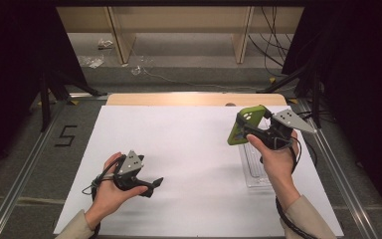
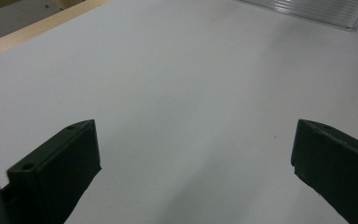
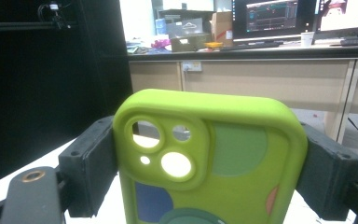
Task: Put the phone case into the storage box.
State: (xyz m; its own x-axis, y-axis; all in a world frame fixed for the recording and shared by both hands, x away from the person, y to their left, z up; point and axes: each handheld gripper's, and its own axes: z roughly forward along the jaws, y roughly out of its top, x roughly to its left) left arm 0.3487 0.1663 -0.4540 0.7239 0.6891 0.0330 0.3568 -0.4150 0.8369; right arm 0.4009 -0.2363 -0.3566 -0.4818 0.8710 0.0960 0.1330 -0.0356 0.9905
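Work surface: white sheet over a table, filling the centre of the high view; a bare wooden edge runs along its far side.
Left gripper: lower left of the high view, held low over the white sheet by the person's left hand; grey three-cornered plate on top. In the left gripper view its two black jaws stand wide apart with nothing between them, plain white sheet beyond.
Right gripper: upper right of the high view, raised above the sheet in the person's right hand; grey plate pointing toward the right edge.
Phone case: lime green, with darker green, blue and orange patches and camera cut-outs at its upper left in the right gripper view. Clamped by its two long sides between the right gripper's jaws, upright, clear of the table.
Clear plastic tray: flat on the sheet at centre right of the high view, partly under the right hand; its ribbed corner shows at the upper right of the left gripper view.
Floor marking: black "5", left of the sheet.
Background: desk with monitors, top of the right gripper view.
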